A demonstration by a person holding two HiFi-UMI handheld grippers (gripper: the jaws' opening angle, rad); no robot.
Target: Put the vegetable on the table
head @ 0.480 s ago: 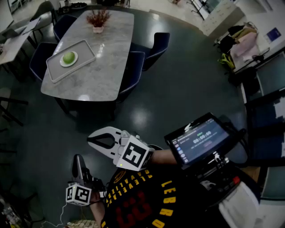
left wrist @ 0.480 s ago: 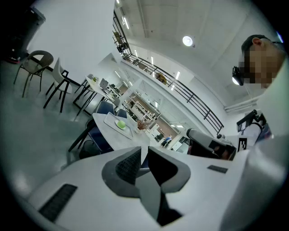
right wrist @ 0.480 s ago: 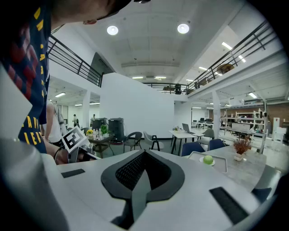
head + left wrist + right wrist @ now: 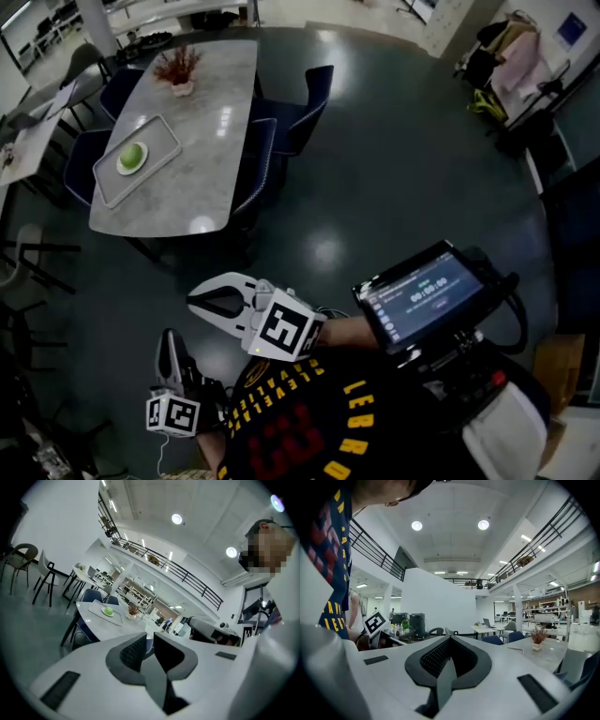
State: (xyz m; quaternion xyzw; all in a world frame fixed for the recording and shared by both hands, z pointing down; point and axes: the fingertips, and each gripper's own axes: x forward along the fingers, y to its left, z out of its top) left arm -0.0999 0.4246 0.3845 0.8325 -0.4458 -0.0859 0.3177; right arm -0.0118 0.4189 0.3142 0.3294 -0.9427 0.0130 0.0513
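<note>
A green round vegetable (image 4: 132, 155) lies on a small plate inside a white tray (image 4: 161, 131) on the marble table (image 4: 211, 141), far across the floor. The left gripper view shows the same vegetable (image 4: 108, 611) on the table (image 4: 93, 616) well ahead. My left gripper (image 4: 149, 637), low by my body (image 4: 168, 339), has its jaws a narrow gap apart with nothing between them. The right gripper (image 4: 194, 300) is held out in front of my chest; its pads (image 4: 440, 656) meet and hold nothing.
Blue chairs (image 4: 292, 111) stand along the table's right side and more at its left (image 4: 82, 155). A potted plant (image 4: 178, 67) sits at the table's far end. A tablet screen (image 4: 417, 295) is mounted on my chest. Dark floor (image 4: 375, 150) lies between me and the table.
The head view has shifted slightly, so the table sits a little further left and lower in it. Both grippers stay about where they were.
</note>
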